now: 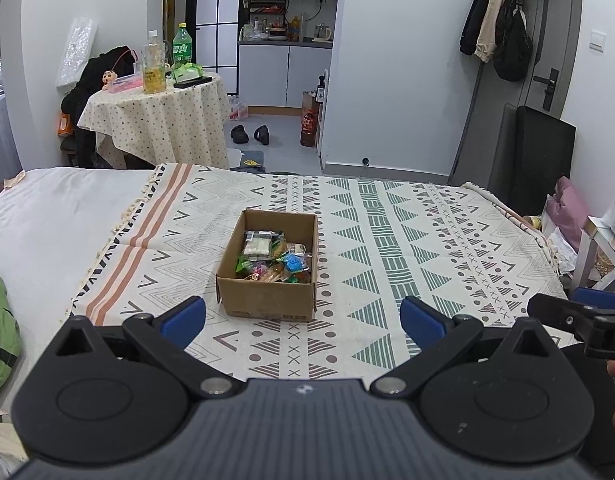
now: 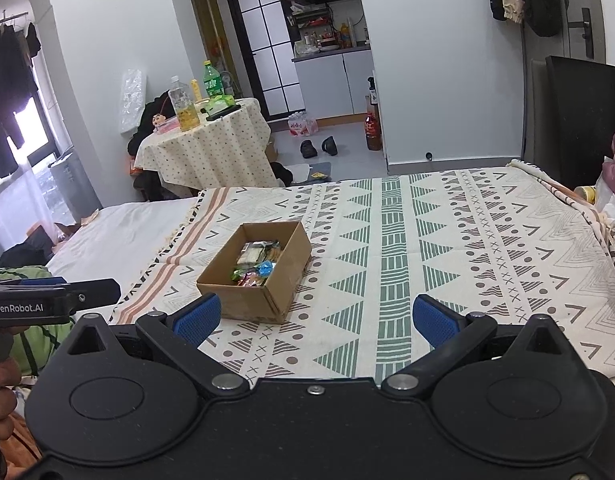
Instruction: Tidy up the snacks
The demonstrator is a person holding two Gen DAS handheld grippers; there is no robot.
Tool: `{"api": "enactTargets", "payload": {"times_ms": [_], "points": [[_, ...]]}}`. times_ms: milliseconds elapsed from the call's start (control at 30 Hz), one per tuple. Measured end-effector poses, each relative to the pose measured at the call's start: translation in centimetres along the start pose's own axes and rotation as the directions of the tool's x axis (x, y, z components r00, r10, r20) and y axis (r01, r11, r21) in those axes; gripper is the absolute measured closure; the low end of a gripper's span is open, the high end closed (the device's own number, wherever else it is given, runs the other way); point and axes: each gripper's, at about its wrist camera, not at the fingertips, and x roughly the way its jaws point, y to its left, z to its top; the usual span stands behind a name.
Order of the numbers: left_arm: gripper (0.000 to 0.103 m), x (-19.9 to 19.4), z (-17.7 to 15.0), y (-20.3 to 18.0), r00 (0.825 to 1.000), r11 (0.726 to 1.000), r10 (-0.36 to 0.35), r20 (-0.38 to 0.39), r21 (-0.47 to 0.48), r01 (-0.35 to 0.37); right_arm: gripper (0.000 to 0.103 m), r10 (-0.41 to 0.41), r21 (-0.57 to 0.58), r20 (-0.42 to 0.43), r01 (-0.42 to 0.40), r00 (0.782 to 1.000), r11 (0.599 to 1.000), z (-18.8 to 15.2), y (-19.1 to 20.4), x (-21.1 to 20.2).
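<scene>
Nearest in the left wrist view is the left tool (image 1: 302, 320), its blue-padded fingers spread wide with nothing between them, held low over the patterned blanket (image 1: 407, 240) on the bed. The right tool (image 2: 315, 320) is likewise spread wide and empty above the same blanket.

The cardboard box (image 1: 267, 300) sits open on the blanket, just ahead of the left tool and ahead and to the left of the right tool; neither tool touches it. Inside the box lie the snacks (image 1: 271, 258), a loose pile of small wrapped packets in green, blue, orange and clear wrappers, all within its walls. No packets show on the blanket around the box.

Left of the box the blanket's fringed edge meets a plain white sheet (image 1: 59, 208). Far beyond the box, across the floor, stands a round surface with a dotted cloth (image 1: 159, 120), carrying two bottles (image 1: 167, 60). A pair of dark slippers (image 1: 249, 135) lies on the floor beyond the box.
</scene>
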Motion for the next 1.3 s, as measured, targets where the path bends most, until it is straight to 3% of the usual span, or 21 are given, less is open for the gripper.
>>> {"api": "enactTargets", "payload": {"times_ms": [1300], "points": [[0.000,0.27,-0.05,-0.65,0.999,0.999,-0.035,0.010,0.025,0.035,0.000,-0.021,0.008,-0.014,0.021,1.000,1.000,0.32,-0.55,0.26]]}}
